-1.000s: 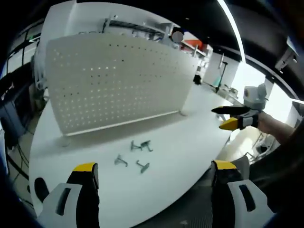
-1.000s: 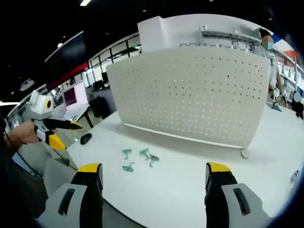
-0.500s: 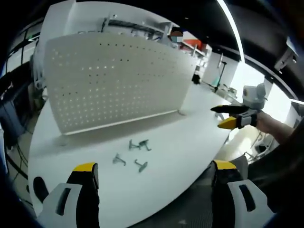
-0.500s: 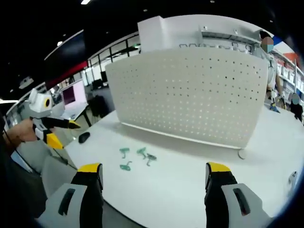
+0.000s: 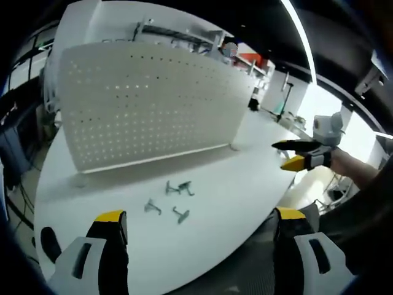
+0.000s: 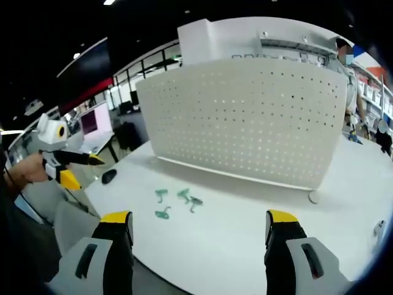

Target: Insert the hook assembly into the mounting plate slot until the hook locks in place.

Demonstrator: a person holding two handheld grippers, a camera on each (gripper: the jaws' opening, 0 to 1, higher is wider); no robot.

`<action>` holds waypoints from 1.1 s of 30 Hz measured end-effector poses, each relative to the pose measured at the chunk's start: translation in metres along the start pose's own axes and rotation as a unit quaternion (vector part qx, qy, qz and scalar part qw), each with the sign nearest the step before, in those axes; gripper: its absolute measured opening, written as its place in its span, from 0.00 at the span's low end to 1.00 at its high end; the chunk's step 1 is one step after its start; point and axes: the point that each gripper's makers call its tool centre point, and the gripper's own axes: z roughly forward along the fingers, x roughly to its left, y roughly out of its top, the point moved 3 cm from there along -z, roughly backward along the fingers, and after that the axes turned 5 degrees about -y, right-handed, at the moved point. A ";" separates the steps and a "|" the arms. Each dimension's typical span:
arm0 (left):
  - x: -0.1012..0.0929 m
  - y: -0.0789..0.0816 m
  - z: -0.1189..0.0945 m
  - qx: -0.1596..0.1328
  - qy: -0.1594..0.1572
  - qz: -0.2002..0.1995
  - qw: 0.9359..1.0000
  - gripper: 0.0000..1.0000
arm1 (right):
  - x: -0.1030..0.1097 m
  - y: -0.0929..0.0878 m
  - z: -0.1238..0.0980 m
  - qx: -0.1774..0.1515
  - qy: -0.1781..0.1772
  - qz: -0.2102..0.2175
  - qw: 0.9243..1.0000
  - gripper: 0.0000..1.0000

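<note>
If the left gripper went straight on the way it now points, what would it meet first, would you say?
Probably the white table near the loose hooks, which lie ahead between its open jaws. Beyond them stands the pegboard. Depth is hard to judge.

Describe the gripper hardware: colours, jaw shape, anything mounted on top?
Both match. The left gripper and right gripper each have two chunky light-grey jaws with black inner faces, dark slots and yellow tips. Side-on in the other gripper's view, the jaws look slim and pointed, black above yellow. No cables visible.
</note>
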 end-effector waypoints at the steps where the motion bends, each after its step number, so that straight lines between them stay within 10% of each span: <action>1: 0.000 0.000 0.000 0.002 0.001 0.003 1.000 1.00 | -0.001 0.000 0.000 0.000 -0.001 0.000 1.000 0.90; 33: -0.005 -0.005 0.013 0.007 -0.020 0.010 1.000 0.96 | 0.007 -0.008 0.000 0.009 0.008 0.001 1.000 0.88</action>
